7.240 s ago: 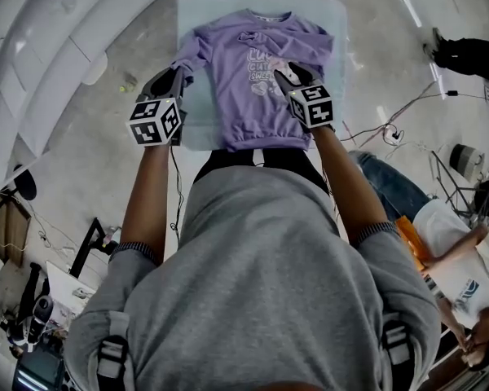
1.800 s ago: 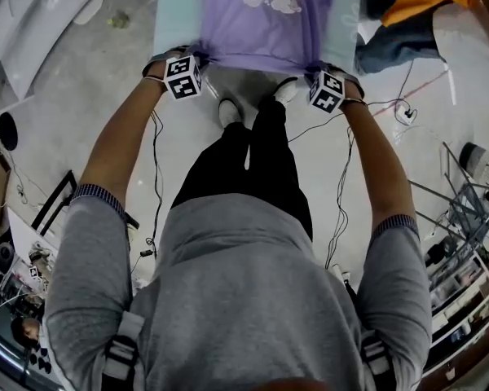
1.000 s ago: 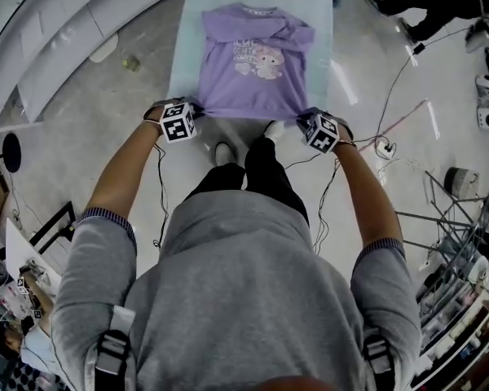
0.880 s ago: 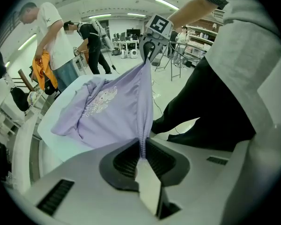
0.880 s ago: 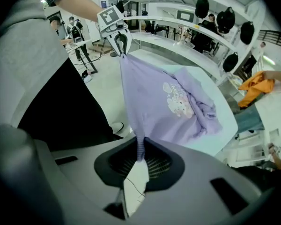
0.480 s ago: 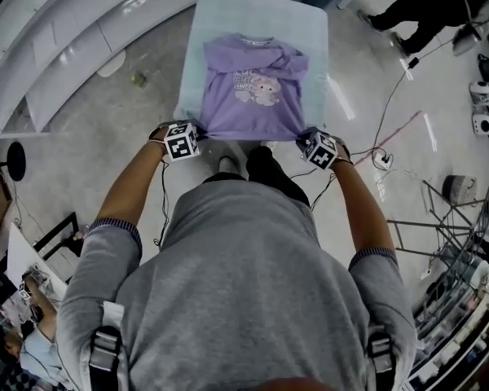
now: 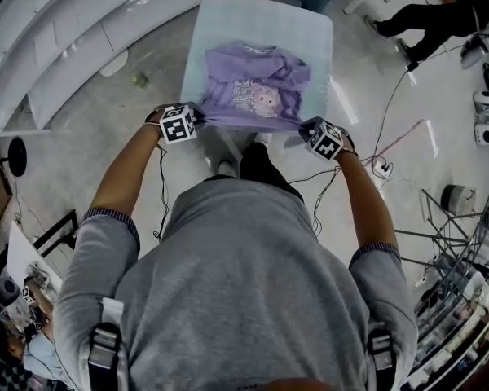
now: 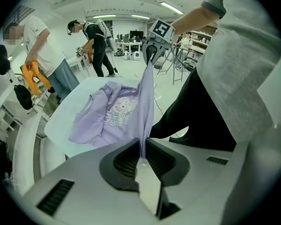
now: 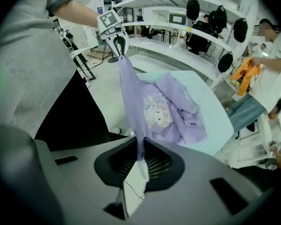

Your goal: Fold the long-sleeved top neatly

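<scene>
A lilac long-sleeved top with a cartoon print lies on a pale table, sleeves folded over its chest. My left gripper is shut on the left corner of the ribbed hem, and my right gripper is shut on the right corner. The hem is lifted off the table and stretched taut between them. In the left gripper view the hem runs as a tight band from the jaws to the other gripper. The right gripper view shows the same band reaching the left gripper.
The table's near edge is right in front of the person's legs. Cables trail over the concrete floor at the right. Other people stand beyond the table's far side, and white curved panels run along the left.
Both grippers have risen and moved toward the collar with the hem, so the lower part of the top has lifted off the table.
</scene>
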The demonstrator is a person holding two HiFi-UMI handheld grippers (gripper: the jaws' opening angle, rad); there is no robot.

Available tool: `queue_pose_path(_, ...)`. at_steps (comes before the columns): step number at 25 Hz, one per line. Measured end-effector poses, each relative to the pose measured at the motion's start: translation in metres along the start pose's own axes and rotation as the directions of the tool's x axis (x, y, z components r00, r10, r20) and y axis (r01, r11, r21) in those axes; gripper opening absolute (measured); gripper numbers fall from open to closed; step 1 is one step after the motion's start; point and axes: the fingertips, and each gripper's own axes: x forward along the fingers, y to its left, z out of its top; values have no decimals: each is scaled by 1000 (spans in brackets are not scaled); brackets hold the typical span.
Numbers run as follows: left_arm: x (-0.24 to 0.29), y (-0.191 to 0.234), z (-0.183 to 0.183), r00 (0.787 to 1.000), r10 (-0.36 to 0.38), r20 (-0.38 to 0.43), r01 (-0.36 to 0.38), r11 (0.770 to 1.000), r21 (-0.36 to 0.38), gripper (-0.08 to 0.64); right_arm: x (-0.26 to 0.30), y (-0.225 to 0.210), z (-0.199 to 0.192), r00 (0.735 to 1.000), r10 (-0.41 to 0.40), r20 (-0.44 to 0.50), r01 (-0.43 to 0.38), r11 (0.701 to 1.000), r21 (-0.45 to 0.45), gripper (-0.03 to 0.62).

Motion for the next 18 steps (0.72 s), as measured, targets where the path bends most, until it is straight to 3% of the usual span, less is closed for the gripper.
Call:
queue_pose_path(5, -5, 57, 14, 999, 34, -17, -34, 999, -13, 54, -7, -57, 18, 999, -19, 27, 20, 1000, -15, 44)
queue_pose_path(18, 19, 165, 42, 996, 73, -58, -81, 986, -148, 54, 14, -174, 28, 999, -19, 47, 20, 999, -32, 45)
